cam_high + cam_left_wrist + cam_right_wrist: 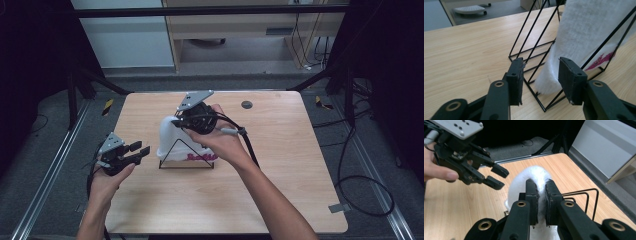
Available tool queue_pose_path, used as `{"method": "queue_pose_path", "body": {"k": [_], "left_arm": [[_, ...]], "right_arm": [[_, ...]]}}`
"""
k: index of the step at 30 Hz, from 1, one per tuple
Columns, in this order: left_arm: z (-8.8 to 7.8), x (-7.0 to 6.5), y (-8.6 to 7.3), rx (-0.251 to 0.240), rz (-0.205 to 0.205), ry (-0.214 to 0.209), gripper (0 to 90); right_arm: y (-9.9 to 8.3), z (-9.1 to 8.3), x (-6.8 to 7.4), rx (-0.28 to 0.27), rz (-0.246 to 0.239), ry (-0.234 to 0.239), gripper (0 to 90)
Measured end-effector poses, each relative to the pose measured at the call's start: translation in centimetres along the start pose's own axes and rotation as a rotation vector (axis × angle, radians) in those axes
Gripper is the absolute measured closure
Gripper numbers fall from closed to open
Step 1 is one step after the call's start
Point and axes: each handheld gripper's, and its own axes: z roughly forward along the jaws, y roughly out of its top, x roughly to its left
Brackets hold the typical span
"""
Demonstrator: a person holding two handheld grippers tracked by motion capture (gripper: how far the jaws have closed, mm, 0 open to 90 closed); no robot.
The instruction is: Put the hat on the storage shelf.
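A white fluffy cloth [169, 142] with pink print hangs over a black wire rack [186, 166] at the middle of the table. My right gripper [176, 123] is over the cloth's top, shut on it; in the right gripper view the jaws [541, 182] pinch the white pile [519, 186]. My left gripper [141, 148] is open just left of the rack, nothing between its fingers. In the left gripper view its jaws [541, 61] frame the cloth's lower edge [586, 30] and the rack's wires [510, 57]. The left gripper [502, 179] hangs open in the right gripper view.
The light wooden table [280, 165] has a small dark round disc [246, 104] near its far edge. Cables [365, 185] lie on the floor to the right. Rack wires [584, 192] stick out beyond the cloth.
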Motion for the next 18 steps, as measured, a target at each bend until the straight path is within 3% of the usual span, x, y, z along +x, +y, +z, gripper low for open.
{"method": "queue_pose_path", "body": {"k": [5,7,8,9,12,18], "left_arm": [[-0.1,0.2,-0.3,0.009,0.003,0.024,50.1],[-0.1,0.2,-0.3,0.013,0.004,0.038,46.7],[-0.2,0.3,-0.4,0.017,0.004,0.048,42.1],[-0.2,0.4,-0.4,0.019,0.003,0.058,42.1],[-0.3,0.6,-0.5,0.042,0.007,0.087,30.9],[0.0,1.0,-1.2,0.089,0.015,0.130,14.8]], "right_arm": [[-1.4,0.7,-0.4,0.043,0.019,0.000,82.0],[-1.9,0.8,-0.6,0.047,0.031,-0.006,76.6],[-2.0,0.5,-0.7,0.041,0.042,-0.016,68.7],[-2.0,0.5,-0.7,0.041,0.042,-0.016,68.7],[-1.9,-1.1,-0.7,-0.003,0.062,-0.015,59.9],[-2.3,-3.4,-0.9,-0.012,0.085,-0.060,48.2]]}}
